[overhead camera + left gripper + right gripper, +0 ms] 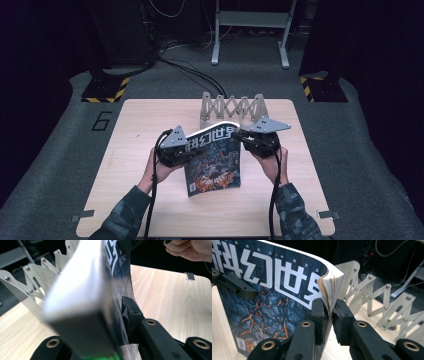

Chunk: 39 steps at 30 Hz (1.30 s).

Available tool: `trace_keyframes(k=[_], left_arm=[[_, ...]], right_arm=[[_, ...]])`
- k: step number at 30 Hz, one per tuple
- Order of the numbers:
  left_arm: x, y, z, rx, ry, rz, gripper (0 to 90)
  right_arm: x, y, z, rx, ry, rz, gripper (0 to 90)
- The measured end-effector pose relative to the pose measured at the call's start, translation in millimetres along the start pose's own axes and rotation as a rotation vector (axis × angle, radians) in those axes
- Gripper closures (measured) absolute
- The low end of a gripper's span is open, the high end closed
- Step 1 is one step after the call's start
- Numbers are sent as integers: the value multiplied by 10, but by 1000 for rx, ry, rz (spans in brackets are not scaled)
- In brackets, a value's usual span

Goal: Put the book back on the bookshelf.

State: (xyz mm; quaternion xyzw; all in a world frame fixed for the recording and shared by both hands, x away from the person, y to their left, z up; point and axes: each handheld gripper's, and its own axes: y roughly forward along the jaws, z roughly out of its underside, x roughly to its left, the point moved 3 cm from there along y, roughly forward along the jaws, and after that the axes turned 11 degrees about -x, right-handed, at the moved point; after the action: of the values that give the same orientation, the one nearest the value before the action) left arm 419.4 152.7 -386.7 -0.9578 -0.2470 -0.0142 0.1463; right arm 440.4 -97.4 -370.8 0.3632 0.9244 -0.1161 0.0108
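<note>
The magazine [214, 157] stood upright mid-counter, just near of the folding rack [233, 111], likely bound for a slot. The left gripper [186, 148] pinched its left edge, the right gripper [243, 136] its curling top right corner, jaws pressed on the pages. Both hands angled inward from the near side.

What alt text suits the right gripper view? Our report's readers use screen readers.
The right tool has its two black jaws clamped on the edge of a magazine with a dark blue, lava-patterned cover, held upright above a wooden table. The left tool grips its far edge, and a metal folding rack stands behind.
</note>
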Motion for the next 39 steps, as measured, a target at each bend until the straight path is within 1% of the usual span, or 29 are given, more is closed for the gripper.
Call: trace_keyframes(k=[3,4,6,8,9,10,11,14,15,16,17,20,21,23,24,25,26,27,28,29,30,31,32,33,35,36,37,38,39], left_arm=[[5,-16,-21,-3,14,-3,795],[1,-19,-26,-11,8,-9,795],[3,-27,-25,-10,13,-19,811],[10,-26,-21,-15,10,-19,815],[24,-35,-16,-16,-5,-7,813],[26,-39,-17,-17,-5,3,808],[23,-39,-21,-25,-7,1,801],[32,-72,-76,-64,-29,27,767],[43,-83,-99,-77,-28,32,761],[43,-83,-99,-77,-28,32,760],[59,-94,-142,-87,-35,37,748],[67,-97,-185,-86,-28,37,722],[68,-96,-229,-72,-23,31,717],[71,-85,-248,-71,-20,27,700],[81,-72,-281,-59,-25,24,696],[87,-70,-298,-47,-23,34,694],[87,-70,-298,-47,-23,34,687],[95,-49,-327,-39,-15,33,683],[90,-39,-340,-33,-19,42,682],[90,-39,-340,-33,-19,42,682],[92,-30,-354,-26,-16,28,682],[98,1,-384,-10,-11,32,682],[98,1,-384,-10,-11,32,682],[114,21,-414,19,17,27,682],[114,51,-431,43,14,25,682],[114,51,-431,43,14,25,683],[126,69,-449,70,16,25,683],[126,69,-449,70,16,25,684],[134,70,-458,83,15,27,689]], right_arm=[[20,-26,-45,-13,-9,7,794],[20,-26,-45,-13,-9,7,794],[37,-38,-65,-21,-14,7,792],[26,-39,-63,-31,-14,-4,784],[14,-36,-61,-40,-14,-9,778],[10,-39,-57,-41,-5,-12,770],[0,-39,-52,-42,3,-17,758],[-35,-51,-38,-49,25,-31,721],[-40,-56,-33,-51,37,-34,709],[-40,-56,-33,-51,37,-34,709],[-40,-63,-20,-45,56,-32,693],[-52,-57,-14,-51,49,-37,683],[-50,-57,-14,-50,52,-37,678],[-45,-52,-8,-47,67,-37,669],[-49,-49,-5,-47,63,-36,663],[-46,-50,-1,-41,68,-34,660],[-53,-39,1,-44,59,-39,655],[-46,-36,5,-41,71,-36,650],[-48,-38,15,-33,72,-36,646],[-48,-23,19,-33,79,-36,642],[-47,-23,32,-28,82,-38,635],[-45,-12,38,-27,92,-37,628],[-45,-12,38,-27,92,-37,628],[-44,2,57,-17,101,-39,605],[-45,18,77,-3,118,-49,576],[-49,21,90,5,122,-54,553],[-58,20,102,15,125,-55,521],[-68,7,120,15,139,-56,507],[-87,-13,144,11,148,-67,487]])
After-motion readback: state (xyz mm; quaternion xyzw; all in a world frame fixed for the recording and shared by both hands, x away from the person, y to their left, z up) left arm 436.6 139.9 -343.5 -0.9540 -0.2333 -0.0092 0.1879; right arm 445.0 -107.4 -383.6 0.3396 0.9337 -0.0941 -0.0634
